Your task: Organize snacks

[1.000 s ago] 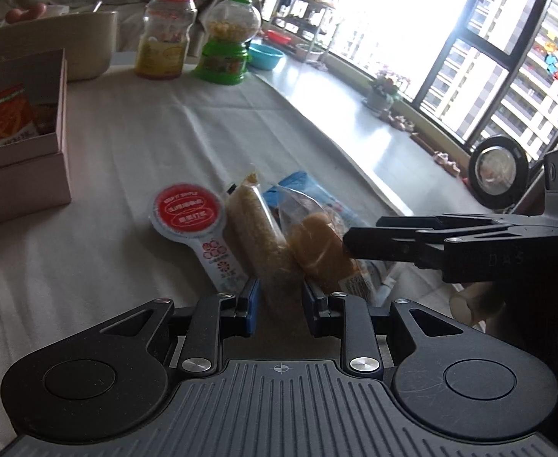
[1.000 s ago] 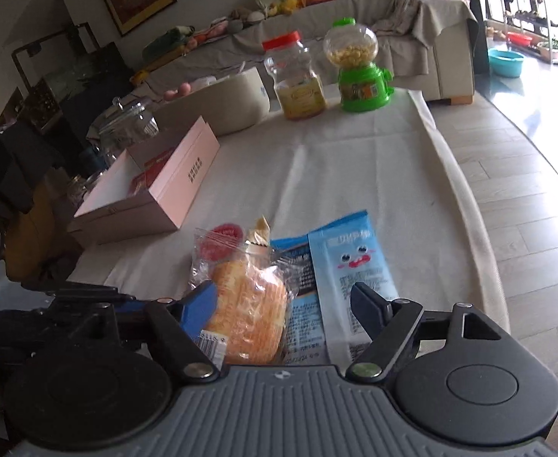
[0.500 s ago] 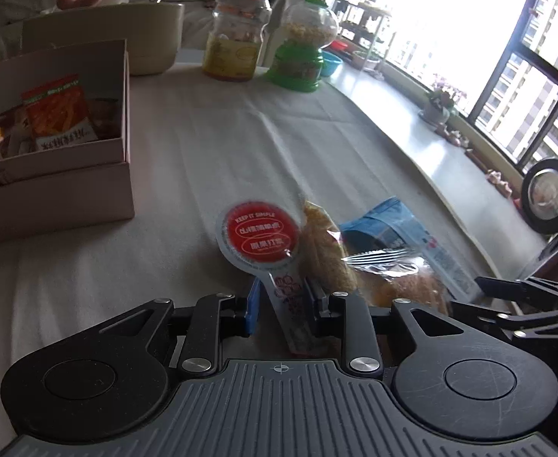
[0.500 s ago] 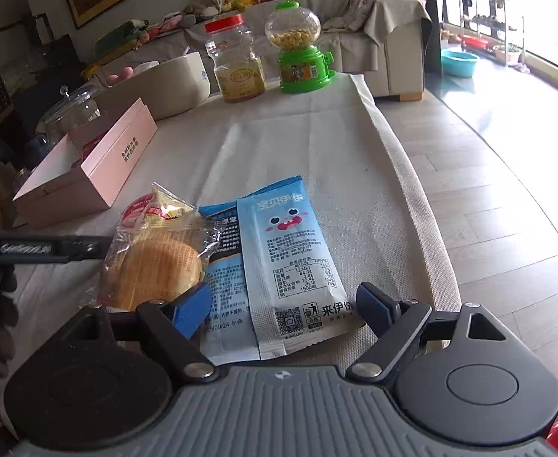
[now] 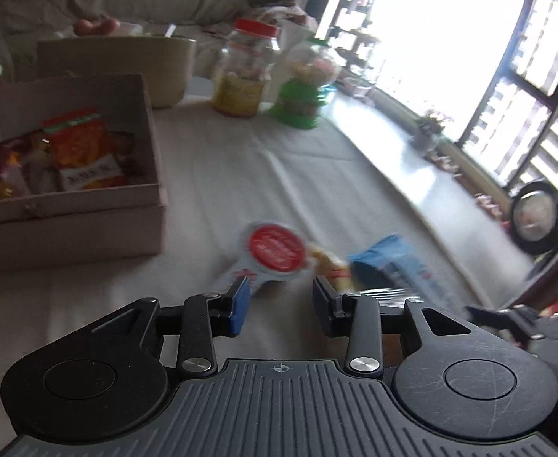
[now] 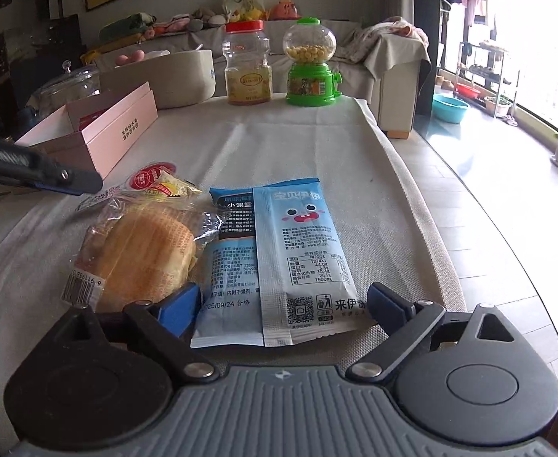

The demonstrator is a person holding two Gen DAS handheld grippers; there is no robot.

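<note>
Snacks lie in a cluster on the white tablecloth. A red-lidded jelly pack (image 5: 271, 255) lies just ahead of my left gripper (image 5: 277, 304), which is open and empty. A wrapped bun (image 6: 141, 251) and two blue packets (image 6: 302, 251) lie in front of my right gripper (image 6: 283, 304), which is wide open and empty, with the packets' near ends between its fingers. The bun touches the left blue pad (image 6: 176, 306). The pink box (image 5: 69, 175) holds orange snack bags (image 5: 80, 148); it also shows in the right wrist view (image 6: 115, 133). The left wrist view is blurred.
At the table's far end stand a red-capped jar (image 6: 247, 64), a green candy dispenser (image 6: 310, 64), a beige basin (image 6: 164, 80) and a glass jar (image 6: 67, 83). The table's right edge (image 6: 431, 228) drops to the floor. The left gripper's finger (image 6: 39, 169) reaches in from the left.
My left gripper has opened and pulled back and up from the snack pile, turning toward the pink box. My right gripper has moved to face the blue packets.
</note>
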